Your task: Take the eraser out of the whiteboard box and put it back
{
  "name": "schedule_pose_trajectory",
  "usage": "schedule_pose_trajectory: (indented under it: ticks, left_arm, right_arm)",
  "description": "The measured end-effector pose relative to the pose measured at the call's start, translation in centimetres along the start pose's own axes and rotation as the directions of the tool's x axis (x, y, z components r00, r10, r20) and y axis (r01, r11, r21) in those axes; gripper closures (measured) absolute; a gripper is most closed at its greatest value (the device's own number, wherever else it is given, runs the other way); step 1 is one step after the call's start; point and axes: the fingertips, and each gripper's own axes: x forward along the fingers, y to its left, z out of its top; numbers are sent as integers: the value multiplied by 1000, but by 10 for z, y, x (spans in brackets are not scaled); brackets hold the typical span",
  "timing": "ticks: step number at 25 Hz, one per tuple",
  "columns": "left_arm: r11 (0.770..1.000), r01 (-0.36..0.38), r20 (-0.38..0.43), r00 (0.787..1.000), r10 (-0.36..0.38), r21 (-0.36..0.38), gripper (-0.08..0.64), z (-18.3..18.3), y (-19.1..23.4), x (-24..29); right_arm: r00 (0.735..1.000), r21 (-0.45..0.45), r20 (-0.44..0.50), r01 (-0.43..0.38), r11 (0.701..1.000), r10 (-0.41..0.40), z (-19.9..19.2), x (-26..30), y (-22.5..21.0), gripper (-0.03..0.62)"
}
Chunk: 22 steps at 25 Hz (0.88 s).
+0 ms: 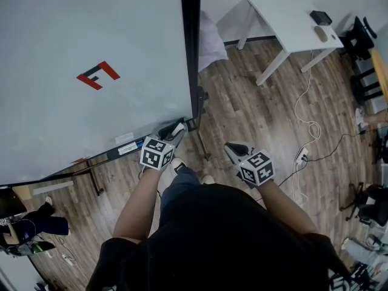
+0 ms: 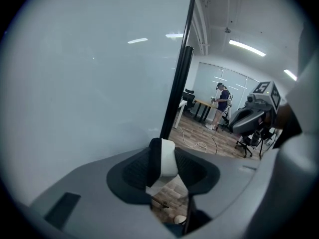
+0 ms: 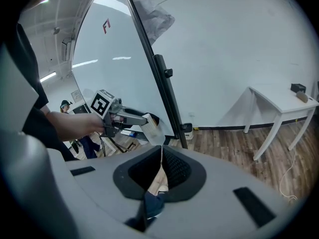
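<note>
Nearest the head camera, dark-clothed torso (image 1: pixel 230 241) with both forearms extended over wood floor (image 1: pixel 242 108). Left gripper (image 1: pixel 172 132) clamped on eraser (image 2: pixel 168 157), black felt on the left and white body on the right between the pads, positioned just beside the lower right corner of whiteboard (image 1: pixel 91 29) and above the end of its tray rail (image 1: pixel 121 148); contents of the rail not discernible in any view. Right gripper (image 3: pixel 160 164) empty, jaws pressed together, apart from the board. Red mark (image 1: pixel 98 74) on the board seen in head and right gripper views, not in left gripper view, where the board face appears blank. Only in left gripper view: distant person (image 2: pixel 223 103) standing past the board's edge. Only in right gripper view: side aspect of the left gripper, eraser projecting from its tips. White table (image 3: pixel 279 106) against the wall, in head and right gripper views.
</note>
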Motion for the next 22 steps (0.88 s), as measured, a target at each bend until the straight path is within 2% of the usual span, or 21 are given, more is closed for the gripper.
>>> schedule_pose_trajectory:
  ticks: [22]
  left_arm:
    - [1000, 16, -75, 997, -15, 9, 405, -25, 3, 26]
  right_arm:
    - [1000, 24, -16, 14, 1000, -13, -11, 0, -5, 591]
